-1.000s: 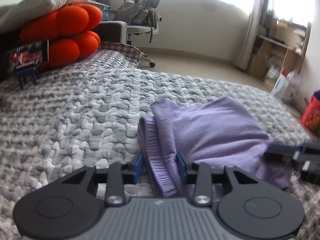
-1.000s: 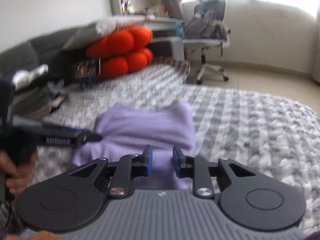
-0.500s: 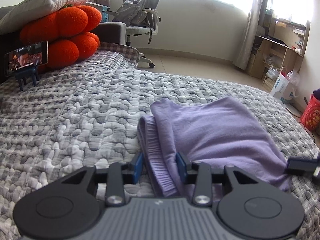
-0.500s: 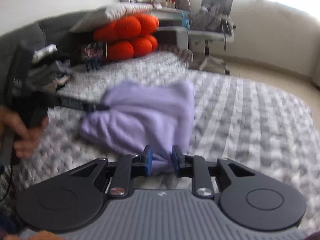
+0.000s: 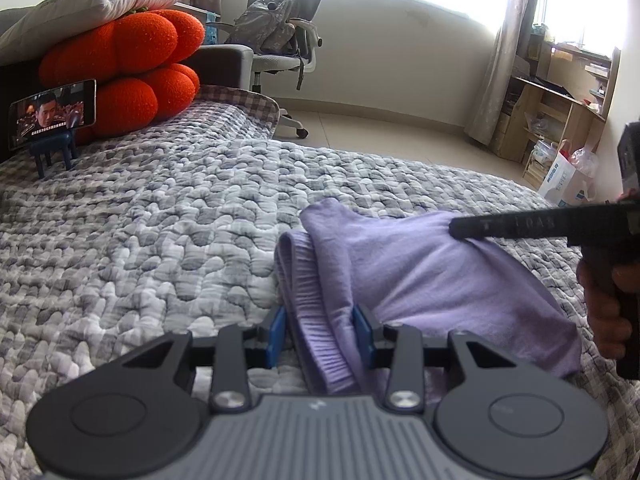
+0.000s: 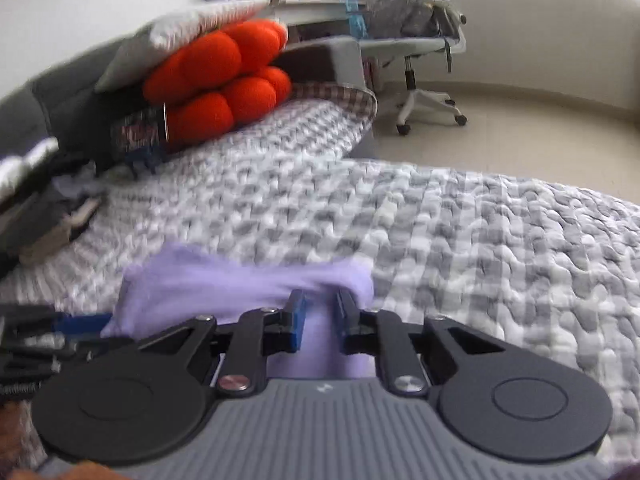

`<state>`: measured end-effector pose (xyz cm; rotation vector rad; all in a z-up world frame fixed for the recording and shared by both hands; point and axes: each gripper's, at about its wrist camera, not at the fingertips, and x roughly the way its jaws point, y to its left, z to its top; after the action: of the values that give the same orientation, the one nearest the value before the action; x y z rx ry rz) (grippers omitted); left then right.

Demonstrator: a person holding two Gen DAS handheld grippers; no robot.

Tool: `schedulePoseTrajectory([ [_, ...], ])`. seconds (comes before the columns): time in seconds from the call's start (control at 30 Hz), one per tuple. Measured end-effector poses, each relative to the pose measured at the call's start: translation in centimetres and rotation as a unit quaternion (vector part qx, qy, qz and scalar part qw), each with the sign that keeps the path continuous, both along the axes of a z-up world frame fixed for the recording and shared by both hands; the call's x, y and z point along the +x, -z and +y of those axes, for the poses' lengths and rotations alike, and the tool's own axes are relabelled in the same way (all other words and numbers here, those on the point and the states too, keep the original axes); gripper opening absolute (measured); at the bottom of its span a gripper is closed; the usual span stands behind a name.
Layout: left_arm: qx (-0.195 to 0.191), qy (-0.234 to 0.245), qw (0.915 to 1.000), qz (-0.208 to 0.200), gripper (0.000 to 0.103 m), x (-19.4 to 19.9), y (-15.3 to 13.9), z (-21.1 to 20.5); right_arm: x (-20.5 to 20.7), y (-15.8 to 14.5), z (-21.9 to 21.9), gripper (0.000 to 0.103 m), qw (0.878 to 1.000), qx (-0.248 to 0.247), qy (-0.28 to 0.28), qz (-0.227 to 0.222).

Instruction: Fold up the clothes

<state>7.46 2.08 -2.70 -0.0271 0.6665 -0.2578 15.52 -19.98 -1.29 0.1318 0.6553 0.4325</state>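
- Left wrist view: purple garment point(image 5: 432, 276) lies bunched on the grey quilt point(image 5: 160, 224), its ribbed hem running toward the camera.
- Left gripper point(image 5: 320, 330) is clamped on that hem, blue pads on either side.
- Right gripper point(image 6: 319, 320) has just been closing; cloth sits between its fingers, pinched at the far edge.
- Orange cushions point(image 5: 132, 68) and a phone point(image 5: 52, 114) sit well behind.

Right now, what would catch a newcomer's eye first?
The bright orange bumpy plush cushion at the bed's far left, with a phone playing video before it. In the middle, a lilac knit garment on the grey quilted bedspread, its ribbed edge between the left gripper fingers.
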Motion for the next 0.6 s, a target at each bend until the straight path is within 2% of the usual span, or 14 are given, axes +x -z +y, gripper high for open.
schedulePoseTrajectory([
  [0.07, 0.0, -0.001, 1.0, 0.0, 0.039, 0.0, 0.0, 0.0, 0.0, 0.2, 0.0, 0.008, 1.0, -0.005, 0.008, -0.005],
  [0.33, -0.006, -0.007, 1.0, 0.003, 0.039, -0.2, -0.1, -0.1, 0.0, -0.2, 1.1, 0.008, 0.999, -0.046, 0.017, -0.022],
  [0.4, -0.009, -0.009, 0.9999, 0.005, 0.039, -0.3, -0.2, -0.1, -0.4, -0.4, 1.4, 0.01, 0.998, -0.055, 0.019, -0.033],
  [0.47, -0.009, -0.01, 0.9999, 0.004, 0.039, -0.2, -0.2, 0.0, -1.2, -0.7, 1.7, 0.023, 0.997, -0.056, 0.016, -0.045],
  [0.6, -0.004, -0.011, 0.9999, 0.001, 0.039, -0.3, -0.1, -0.3, -3.1, -1.9, 3.0, 0.023, 0.997, -0.043, -0.023, -0.066],
])
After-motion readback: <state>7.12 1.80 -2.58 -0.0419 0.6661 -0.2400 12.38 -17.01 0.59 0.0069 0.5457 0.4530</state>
